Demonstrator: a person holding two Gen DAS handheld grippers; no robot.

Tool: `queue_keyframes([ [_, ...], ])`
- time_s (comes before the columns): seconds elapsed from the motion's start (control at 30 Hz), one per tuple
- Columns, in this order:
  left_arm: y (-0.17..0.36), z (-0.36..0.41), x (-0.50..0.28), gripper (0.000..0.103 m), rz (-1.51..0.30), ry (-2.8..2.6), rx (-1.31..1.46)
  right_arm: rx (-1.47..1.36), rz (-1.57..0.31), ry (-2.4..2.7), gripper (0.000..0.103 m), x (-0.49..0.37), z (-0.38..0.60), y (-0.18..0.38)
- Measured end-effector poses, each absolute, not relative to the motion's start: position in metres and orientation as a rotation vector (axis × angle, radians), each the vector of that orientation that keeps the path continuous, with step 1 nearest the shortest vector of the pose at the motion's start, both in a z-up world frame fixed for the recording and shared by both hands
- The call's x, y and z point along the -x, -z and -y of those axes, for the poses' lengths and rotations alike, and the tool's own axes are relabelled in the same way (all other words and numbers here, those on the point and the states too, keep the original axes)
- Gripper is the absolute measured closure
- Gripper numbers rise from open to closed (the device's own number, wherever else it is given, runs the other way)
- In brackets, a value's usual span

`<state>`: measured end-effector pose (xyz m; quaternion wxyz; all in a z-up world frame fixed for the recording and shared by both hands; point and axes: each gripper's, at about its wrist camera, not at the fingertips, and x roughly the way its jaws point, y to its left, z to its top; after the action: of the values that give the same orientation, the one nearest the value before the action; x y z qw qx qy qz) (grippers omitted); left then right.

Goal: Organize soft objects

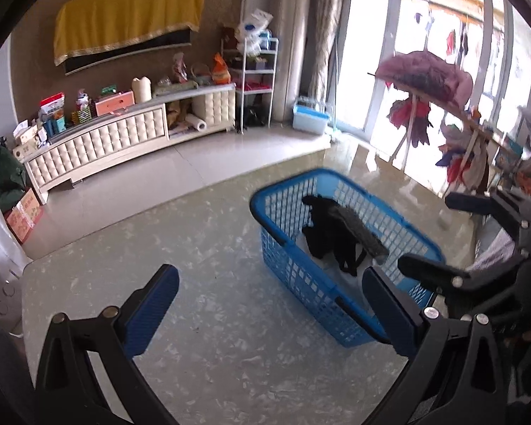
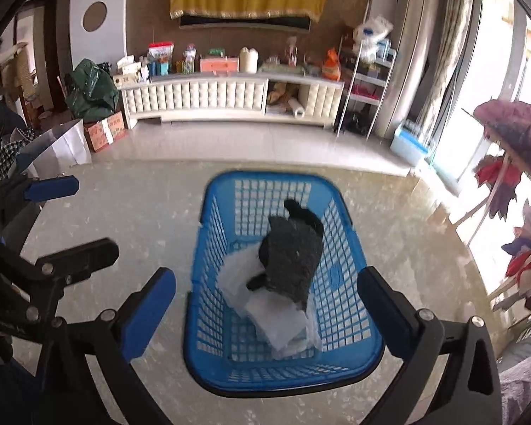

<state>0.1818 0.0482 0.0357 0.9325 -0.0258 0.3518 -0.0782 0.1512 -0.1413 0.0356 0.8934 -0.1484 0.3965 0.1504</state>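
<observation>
Two tools in view, both w/ jaws spread wide and nothing between the pads: left tool (image 1: 262, 311) hangs over bare counter just beside the blue basket (image 2: 209, 212), right tool (image 2: 265, 304) sits right above the basket's near end. No earlier pic to compare.

Basket stands on the pale marbled counter (image 1: 212, 372), toward its far edge. Inside: dark grey/black garment (image 2: 290, 265) lying loose on top of folded white cloth (image 2: 272, 322), both well w/in the walls, nothing draped over the rim.

Judging by that, the drop-in step for the dark piece looks done; both tools free, so this is the gap btwn items. Next move prob. calls for finding another soft item. None shows on the counter; a pale fabric heap at the right view's lower right edge may be a candidate, can't tell. Needs a clean pinch on a fold, lift clear of the rim, then let go over the pile.
</observation>
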Motion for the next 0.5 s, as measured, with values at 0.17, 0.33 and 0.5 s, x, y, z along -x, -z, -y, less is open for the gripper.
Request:
queue_keyframes([
  [0.17, -0.050, -0.060, -0.165, 0.000, -0.653, 0.188, 0.088, 0.334, -0.728, -0.230, 0.000, -0.128, 0.128, -0.050],
  [0.33, -0.056, -0.068, -0.151, 0.000, -0.623, 0.179, 0.075, 0.326, -0.684, -0.195, 0.000, -0.116, 0.120, -0.056],
  [0.5, -0.056, -0.082, -0.136, 0.000, -0.614, 0.151, 0.072, 0.313, -0.686, -0.182, 0.000, -0.113, 0.115, -0.056],
])
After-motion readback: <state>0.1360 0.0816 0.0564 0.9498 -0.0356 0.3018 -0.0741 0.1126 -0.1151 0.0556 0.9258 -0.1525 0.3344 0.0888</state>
